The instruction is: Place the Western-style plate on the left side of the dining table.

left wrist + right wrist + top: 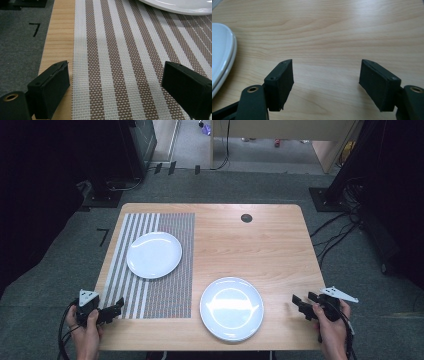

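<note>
Two white plates on wooden table (260,240): far plate (153,254) on striped placemat (170,285), near plate (231,308) on bare wood at front centre. Left gripper (111,310) jaws wide apart, empty, over placemat's near-left corner. Right gripper (303,303) jaws apart, empty, right of near plate.

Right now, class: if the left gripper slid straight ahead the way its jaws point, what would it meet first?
The left gripper, jaws open and empty, points along the striped placemat. Beyond bare mat, the first object is probably the white plate on it, which lies slightly right of centre, so a graze or a miss is possible.
</note>
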`<state>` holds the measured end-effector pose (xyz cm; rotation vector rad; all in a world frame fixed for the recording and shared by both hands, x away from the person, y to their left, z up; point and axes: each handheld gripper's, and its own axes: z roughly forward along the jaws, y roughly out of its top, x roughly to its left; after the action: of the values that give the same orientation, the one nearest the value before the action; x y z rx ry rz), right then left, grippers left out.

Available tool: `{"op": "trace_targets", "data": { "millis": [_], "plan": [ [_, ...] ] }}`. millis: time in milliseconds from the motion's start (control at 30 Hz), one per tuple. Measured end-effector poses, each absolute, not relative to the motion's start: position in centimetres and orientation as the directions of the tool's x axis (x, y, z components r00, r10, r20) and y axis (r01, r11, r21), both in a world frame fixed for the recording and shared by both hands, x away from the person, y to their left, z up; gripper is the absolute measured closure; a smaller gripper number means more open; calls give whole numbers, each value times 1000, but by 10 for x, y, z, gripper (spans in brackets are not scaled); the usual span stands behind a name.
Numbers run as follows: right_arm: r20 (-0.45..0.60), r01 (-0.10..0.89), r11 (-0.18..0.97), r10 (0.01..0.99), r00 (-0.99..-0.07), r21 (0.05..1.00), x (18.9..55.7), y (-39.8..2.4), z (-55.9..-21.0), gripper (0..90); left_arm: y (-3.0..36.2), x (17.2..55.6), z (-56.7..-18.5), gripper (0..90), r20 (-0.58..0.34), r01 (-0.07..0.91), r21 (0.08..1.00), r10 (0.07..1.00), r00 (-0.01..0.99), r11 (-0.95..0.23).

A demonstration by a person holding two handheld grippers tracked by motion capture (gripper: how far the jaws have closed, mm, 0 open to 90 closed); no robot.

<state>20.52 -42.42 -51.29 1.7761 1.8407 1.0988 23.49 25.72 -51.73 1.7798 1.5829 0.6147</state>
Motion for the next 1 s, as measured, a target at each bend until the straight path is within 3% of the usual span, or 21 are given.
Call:
{"op": "trace_targets", "data": {
  "millis": [267, 733, 1000],
  "plan": [
    [234, 678, -113, 968, -89, 726, 191, -445, -520, 271, 253, 235, -518, 76, -46, 675, 734, 986, 162, -77],
    [110, 674, -51, 993, -44, 737, 175, -452, -522, 260, 249, 236, -518, 77, -8, 680, 725, 987, 163, -107],
    [62, 675, -21, 997, -37, 737, 172, -445, -524, 202, 249, 236, -518, 76, -6, 680, 725, 987, 162, -108]
  ]
}}
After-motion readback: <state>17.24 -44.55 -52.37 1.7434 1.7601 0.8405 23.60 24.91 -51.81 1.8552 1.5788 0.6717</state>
